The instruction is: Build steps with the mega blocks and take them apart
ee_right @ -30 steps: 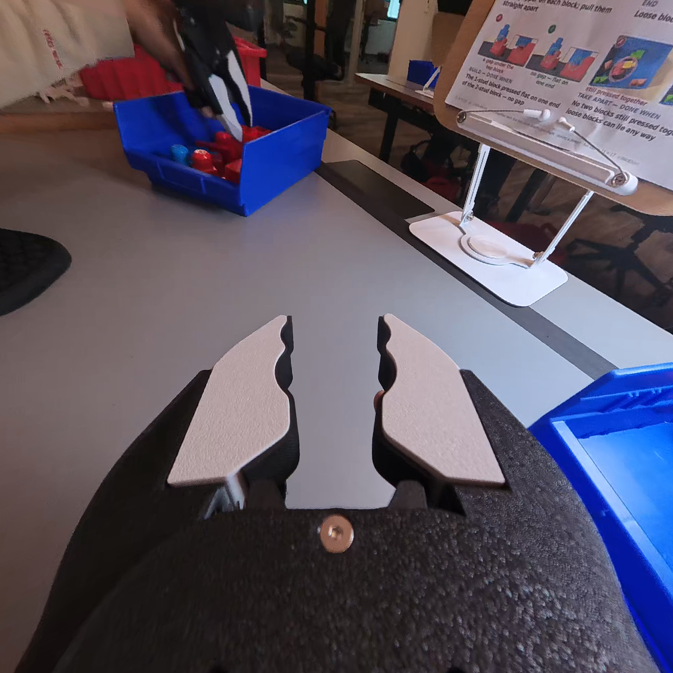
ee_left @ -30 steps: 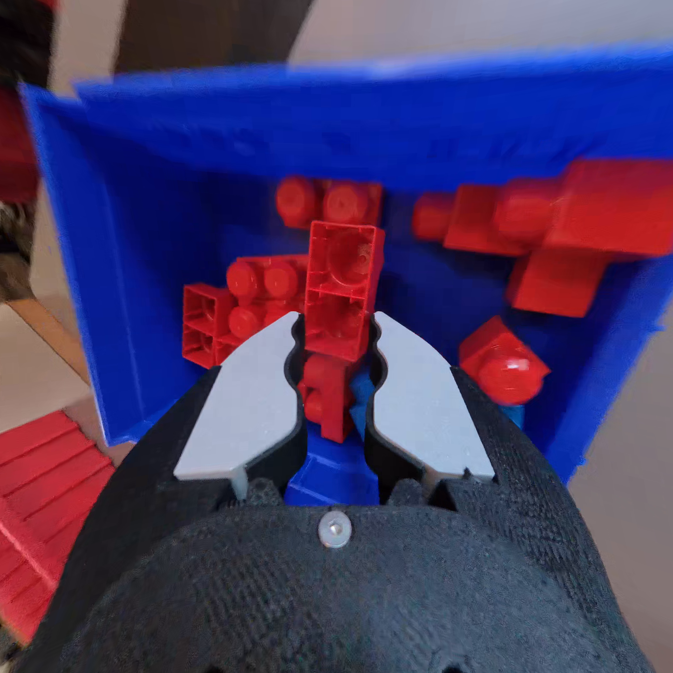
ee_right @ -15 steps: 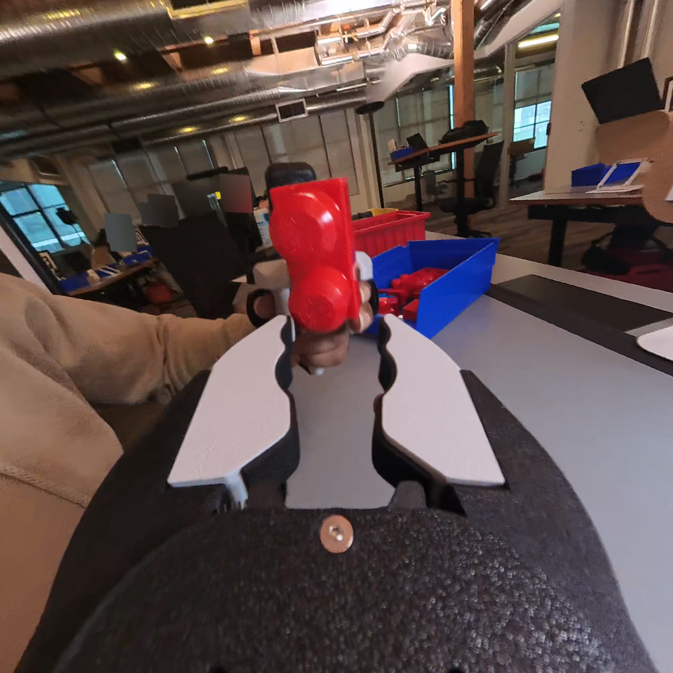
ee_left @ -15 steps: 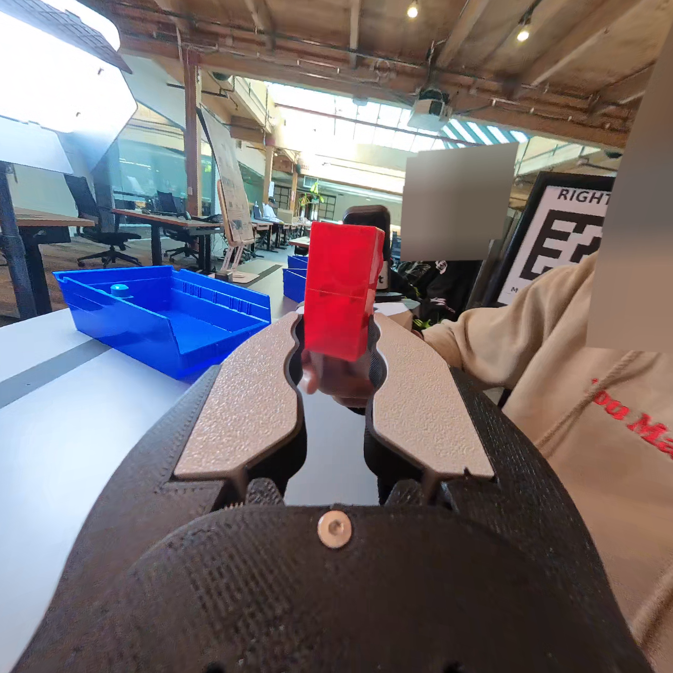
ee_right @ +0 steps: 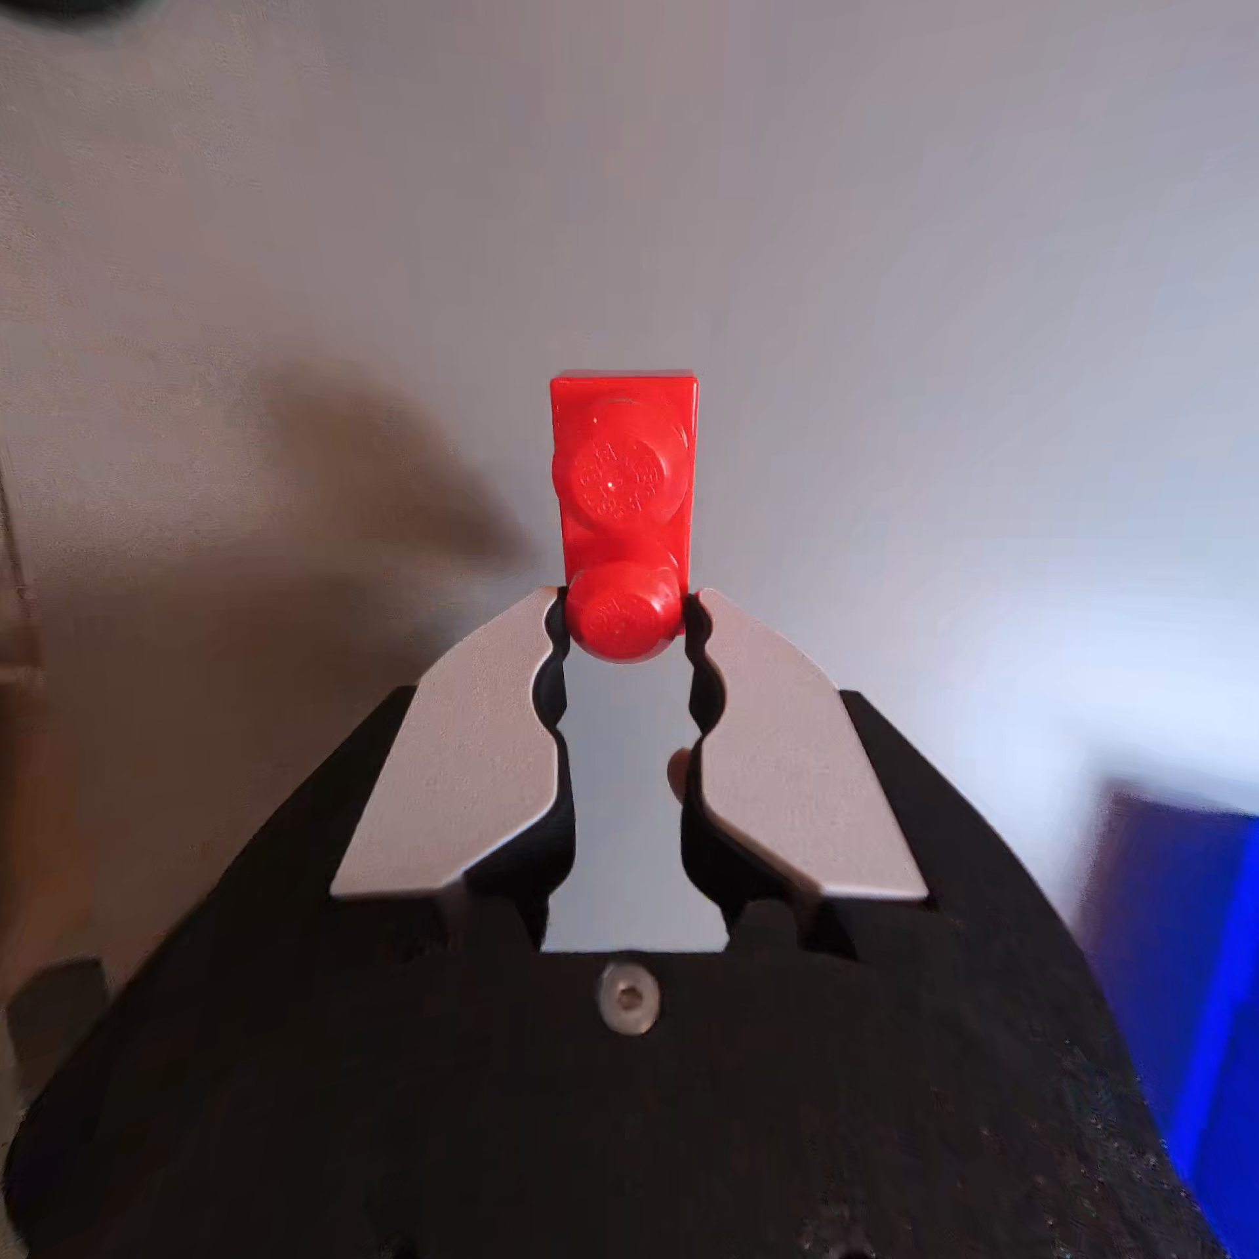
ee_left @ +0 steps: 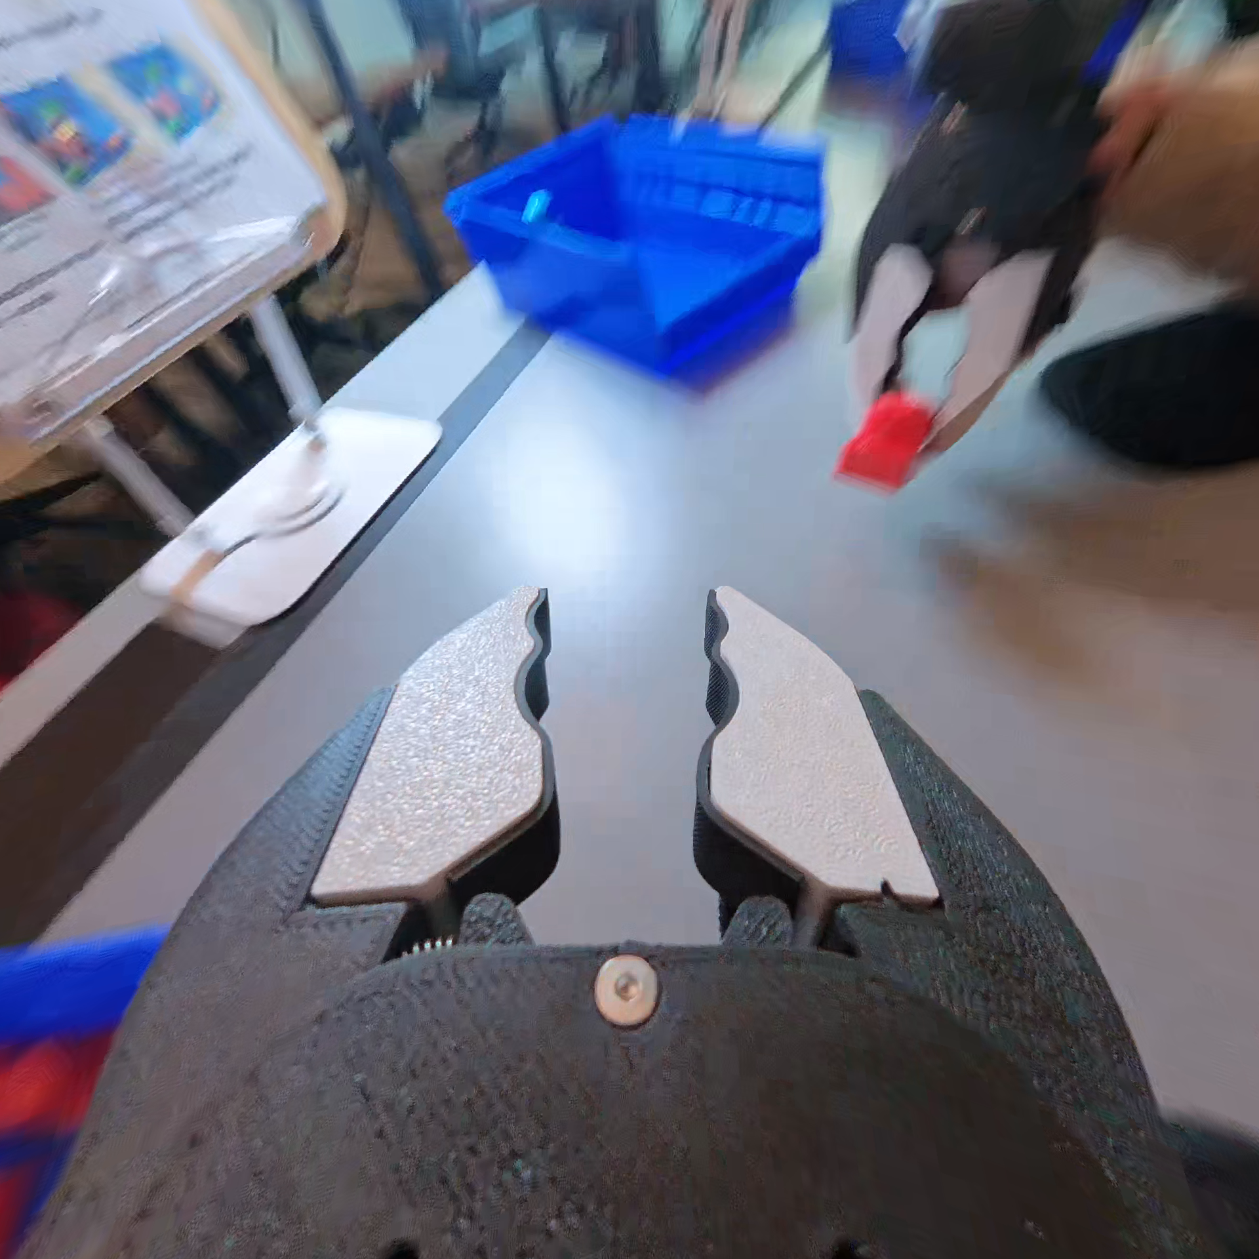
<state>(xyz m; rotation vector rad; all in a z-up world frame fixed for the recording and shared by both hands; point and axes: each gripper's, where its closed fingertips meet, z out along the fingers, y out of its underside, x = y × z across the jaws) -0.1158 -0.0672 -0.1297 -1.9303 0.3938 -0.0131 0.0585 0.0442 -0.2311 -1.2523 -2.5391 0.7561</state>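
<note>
A red two-stud mega block (ee_right: 623,477) is gripped at its near end by my right gripper (ee_right: 625,599), studs facing the camera, just above or on the grey table (ee_right: 886,272). In the left wrist view the same right gripper (ee_left: 913,409) holds the red block (ee_left: 882,443) at the table surface, far right. My left gripper (ee_left: 625,599) is open and empty, low over the table's middle.
A blue bin (ee_left: 722,320) with a small light-blue piece (ee_left: 538,204) stands at the back. An instruction sheet on a stand (ee_left: 136,170) with a white base (ee_left: 300,518) is at left. Another blue bin (ee_left: 41,988) is near left. A blue bin edge (ee_right: 1213,954) shows at right.
The left gripper held the red block up half a second ago. Now the right gripper holds it, down at the table, and the left gripper is open and turned towards the table.
</note>
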